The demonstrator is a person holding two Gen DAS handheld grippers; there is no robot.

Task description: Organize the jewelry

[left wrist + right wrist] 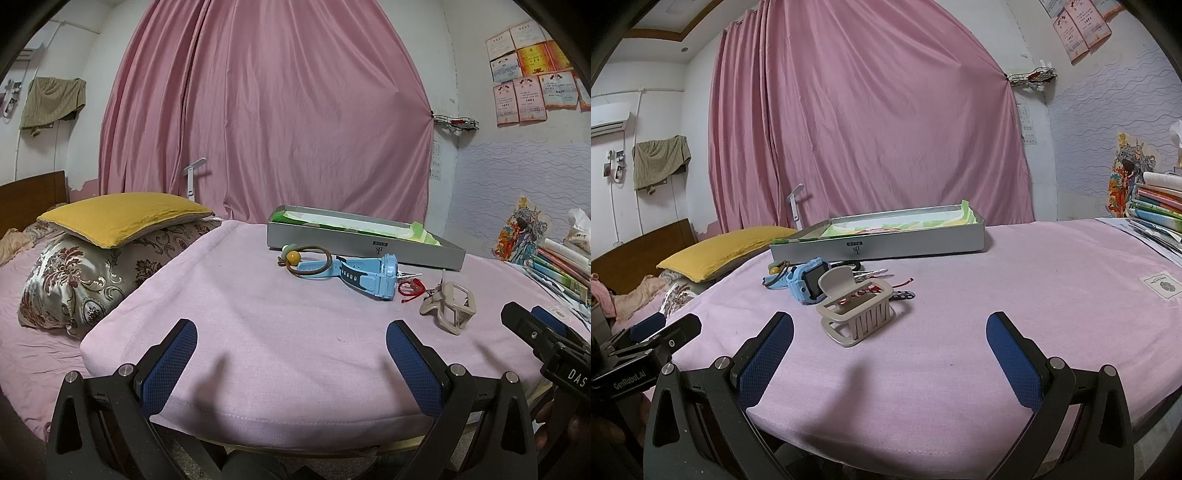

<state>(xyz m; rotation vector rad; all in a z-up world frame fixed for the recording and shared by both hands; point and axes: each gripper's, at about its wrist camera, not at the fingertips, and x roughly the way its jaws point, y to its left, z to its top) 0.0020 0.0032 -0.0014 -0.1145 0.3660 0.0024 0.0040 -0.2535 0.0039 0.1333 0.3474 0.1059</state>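
The left gripper (291,354), with blue mesh-textured pads on black plastic arms, is held wide apart and empty above the near edge of the counter (240,314), which is draped in a pink woven cloth. The right gripper (890,349) is likewise spread and nothing is clasped in it; in the left wrist view only its black tip is seen at the right margin.

Just ahead of the right gripper a beige plastic claw hair clip (855,310) with comb-like teeth is seen resting on the cloth. Behind it, touching or nearly so, lie a light blue rubbery child's watch (807,282) with a dark screen, a red cord bracelet (410,287) and a brown elastic loop strung with a yellow bead (303,255). Farther back a shallow grey metal tray lined with green and white paper (879,247) is set, open at the top.

No item appears to be stowed yet, so the task is judged to be at its start. The hair clip is likely to be taken first: a short forward reach and a closing across its rigid, hollow body would be called for.
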